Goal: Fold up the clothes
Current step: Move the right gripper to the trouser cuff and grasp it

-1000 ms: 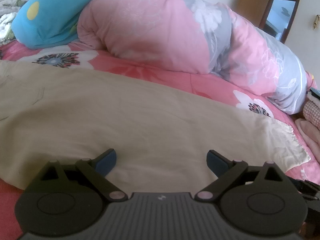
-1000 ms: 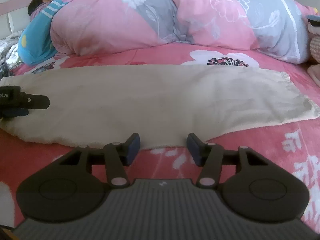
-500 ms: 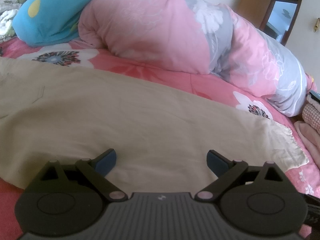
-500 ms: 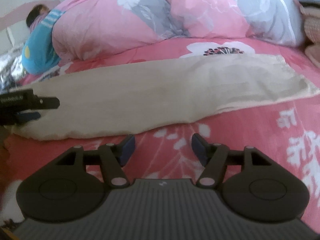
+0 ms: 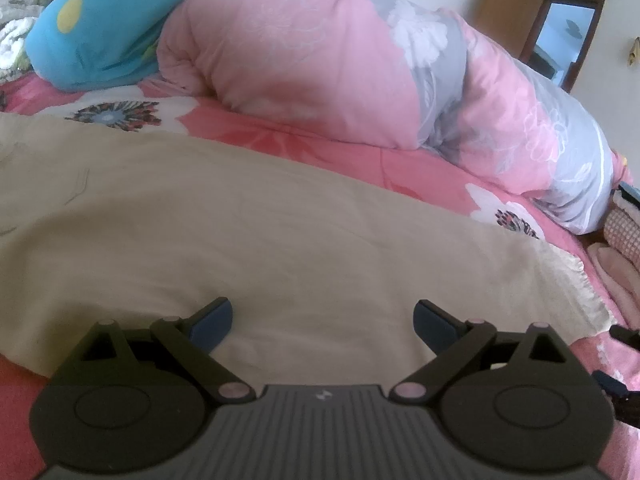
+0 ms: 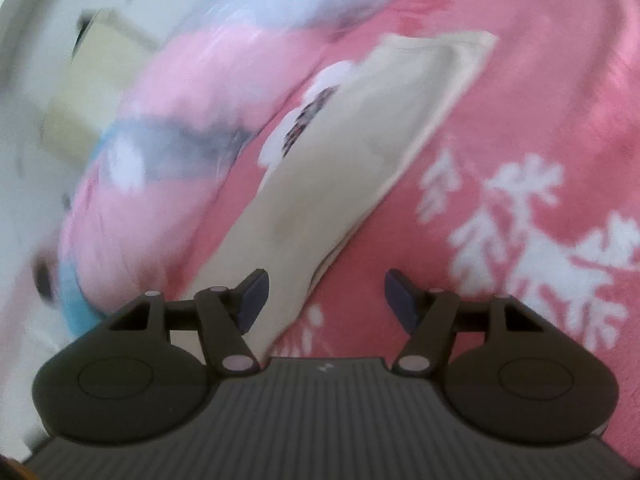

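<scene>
Left wrist view shows the left gripper (image 5: 322,316) with its fingers spread wide over a beige garment (image 5: 240,248), nothing pinched between them. The garment lies flat across a pink floral bedsheet (image 5: 328,148), with a rolled pink and grey quilt (image 5: 320,60) behind it and a blue pillow (image 5: 104,36) at the far left. In the blurred, tilted right wrist view, the right gripper (image 6: 326,298) has just been opening, its fingers apart over the garment's near edge (image 6: 304,216), empty.
</scene>
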Tool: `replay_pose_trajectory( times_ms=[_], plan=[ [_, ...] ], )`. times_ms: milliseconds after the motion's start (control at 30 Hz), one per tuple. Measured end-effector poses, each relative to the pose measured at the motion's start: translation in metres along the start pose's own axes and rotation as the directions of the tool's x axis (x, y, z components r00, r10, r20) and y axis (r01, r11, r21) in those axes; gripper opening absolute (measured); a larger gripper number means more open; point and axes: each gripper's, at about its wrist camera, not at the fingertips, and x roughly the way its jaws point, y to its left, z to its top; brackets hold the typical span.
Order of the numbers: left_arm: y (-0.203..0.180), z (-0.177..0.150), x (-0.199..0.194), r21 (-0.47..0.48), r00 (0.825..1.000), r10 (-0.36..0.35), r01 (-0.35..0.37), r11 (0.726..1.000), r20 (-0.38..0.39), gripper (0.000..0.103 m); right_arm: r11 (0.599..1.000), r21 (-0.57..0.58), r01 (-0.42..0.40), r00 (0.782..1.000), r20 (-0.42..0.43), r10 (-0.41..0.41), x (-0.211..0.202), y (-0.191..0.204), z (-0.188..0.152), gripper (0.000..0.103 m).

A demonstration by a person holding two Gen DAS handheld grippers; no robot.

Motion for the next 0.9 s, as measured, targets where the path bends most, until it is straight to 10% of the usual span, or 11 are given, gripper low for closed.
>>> replay_pose_trajectory(
  times_ms=[900],
  plan=[
    [0.001, -0.003, 0.0, 0.021, 1.0, -0.004, 0.004, 1.0, 0.006, 0.098, 0.987, 0.153, -0.056, 0.993, 0.11, 0.039, 0.063, -0.014, 0.047, 0.066]
  ],
)
